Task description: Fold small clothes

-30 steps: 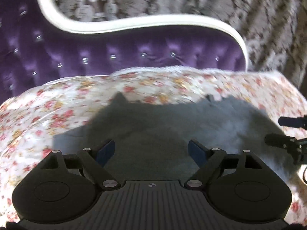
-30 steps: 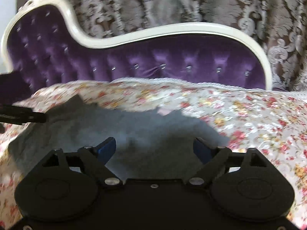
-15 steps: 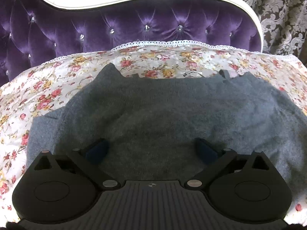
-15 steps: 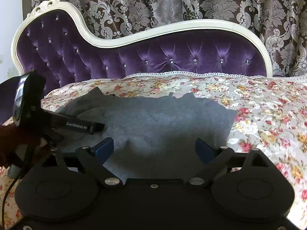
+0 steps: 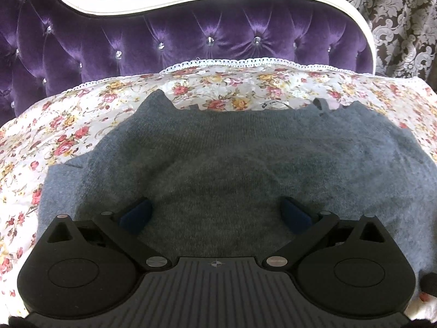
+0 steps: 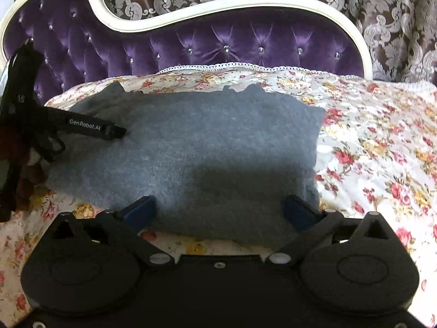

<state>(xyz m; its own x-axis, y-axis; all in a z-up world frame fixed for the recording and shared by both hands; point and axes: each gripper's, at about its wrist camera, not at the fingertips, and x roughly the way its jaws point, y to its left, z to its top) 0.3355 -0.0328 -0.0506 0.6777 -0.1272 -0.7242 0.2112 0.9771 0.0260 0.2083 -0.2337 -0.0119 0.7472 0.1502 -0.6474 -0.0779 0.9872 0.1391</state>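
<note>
Left gripper (image 5: 217, 213): jaws spread wide, nothing between the blue pads (image 5: 136, 216), hovering low over the near part of the grey knit garment (image 5: 245, 158). No cloth pinched.

Right gripper (image 6: 220, 211): jaws opening, nearly full spread; the garment's near edge lies between and under the pads but they do not press on it. The left gripper's finger shows at this view's left side, tip resting on or just above the knit; cannot tell which.

Garment: lies on the floral bedspread (image 6: 368, 142), roughly flattened into a wide block. Right side edge looks straight and doubled, so probably one fold is in already; judgement only. From the left wrist view a flap sticks out at the left, and the far edge is uneven, with small points and a tag-like bit.

Still to do, as I read it: tidy that flap, then fold again to a compact packet.

Beyond: purple tufted headboard (image 5: 191, 41) with white frame, patterned curtain (image 6: 396, 13) behind.
</note>
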